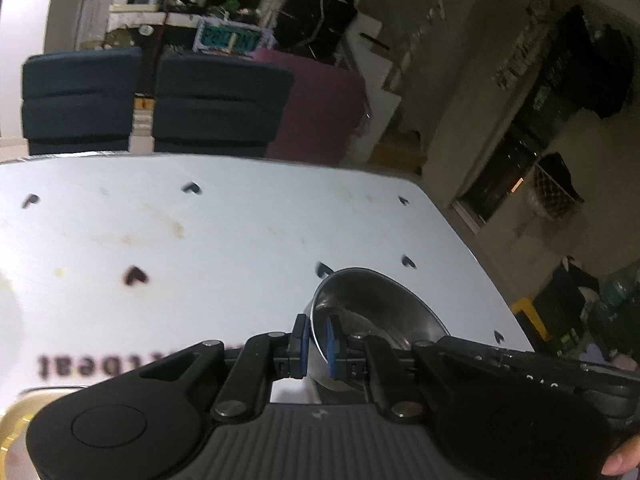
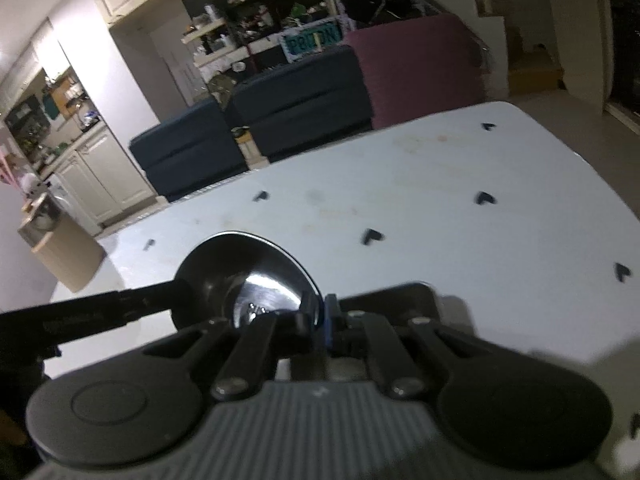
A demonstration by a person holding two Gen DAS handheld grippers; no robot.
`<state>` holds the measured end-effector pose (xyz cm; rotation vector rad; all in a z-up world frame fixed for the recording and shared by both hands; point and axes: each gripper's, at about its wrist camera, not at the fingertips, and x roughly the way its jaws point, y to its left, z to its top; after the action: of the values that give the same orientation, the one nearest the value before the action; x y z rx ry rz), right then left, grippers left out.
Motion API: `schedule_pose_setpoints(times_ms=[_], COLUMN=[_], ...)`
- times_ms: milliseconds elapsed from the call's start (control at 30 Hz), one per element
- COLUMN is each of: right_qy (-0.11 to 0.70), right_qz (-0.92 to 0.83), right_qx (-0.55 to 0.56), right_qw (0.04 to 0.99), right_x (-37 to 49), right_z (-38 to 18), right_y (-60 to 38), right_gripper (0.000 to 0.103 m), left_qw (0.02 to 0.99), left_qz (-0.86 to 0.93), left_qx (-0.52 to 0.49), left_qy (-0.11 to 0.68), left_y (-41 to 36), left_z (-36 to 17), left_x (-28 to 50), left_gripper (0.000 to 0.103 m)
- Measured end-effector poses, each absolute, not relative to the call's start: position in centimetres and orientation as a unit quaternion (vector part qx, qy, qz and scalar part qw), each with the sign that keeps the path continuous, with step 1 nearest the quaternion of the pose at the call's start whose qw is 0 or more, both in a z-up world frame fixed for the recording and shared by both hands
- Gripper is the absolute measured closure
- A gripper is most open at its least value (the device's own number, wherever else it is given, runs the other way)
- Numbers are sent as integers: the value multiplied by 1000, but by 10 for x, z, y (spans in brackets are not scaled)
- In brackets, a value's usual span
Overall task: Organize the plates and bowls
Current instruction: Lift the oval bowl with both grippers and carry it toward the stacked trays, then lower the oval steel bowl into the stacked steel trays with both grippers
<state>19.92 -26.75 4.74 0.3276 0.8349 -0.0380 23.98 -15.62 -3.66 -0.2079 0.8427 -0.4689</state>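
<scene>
Left wrist view: lower bowl (image 1: 372, 320) wall hidden behind gripper body; printed word (image 1: 60, 364) on tablecloth at lower left blurred, partly covered. Fingertip (image 1: 622, 460) cut off at lower right edge. Shelf clutter (image 2: 248, 20), upper centre of right wrist view, too small to identify.

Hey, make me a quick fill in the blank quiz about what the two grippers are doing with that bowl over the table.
1. Both grippers pinch the rim of one shiny ____ bowl.
2. The left gripper has ____-coloured pads.
3. The table is dotted with small dark ____ shapes.
4. The right gripper is ____ on the bowl's rim.

Missing words: metal; blue; heart; shut
</scene>
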Motion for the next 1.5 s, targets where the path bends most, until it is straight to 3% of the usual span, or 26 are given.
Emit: schedule_pose_setpoints(times_ms=[1100, 1267, 1500], right_qy=[509, 512, 494], right_qz=[-47, -44, -33], right_qx=[128, 133, 134], right_qw=[850, 848, 859], right_x=[210, 214, 211], right_z=[-10, -13, 1], right_y=[-298, -298, -298], right_gripper=[94, 94, 86], left_qw=[857, 859, 863], left_qz=[-226, -233, -240], left_qx=[-94, -110, -106], left_qy=[454, 443, 433], left_y=[-199, -194, -190], left_z=[-94, -89, -80], left_x=[261, 262, 259], left_gripper=[92, 86, 77])
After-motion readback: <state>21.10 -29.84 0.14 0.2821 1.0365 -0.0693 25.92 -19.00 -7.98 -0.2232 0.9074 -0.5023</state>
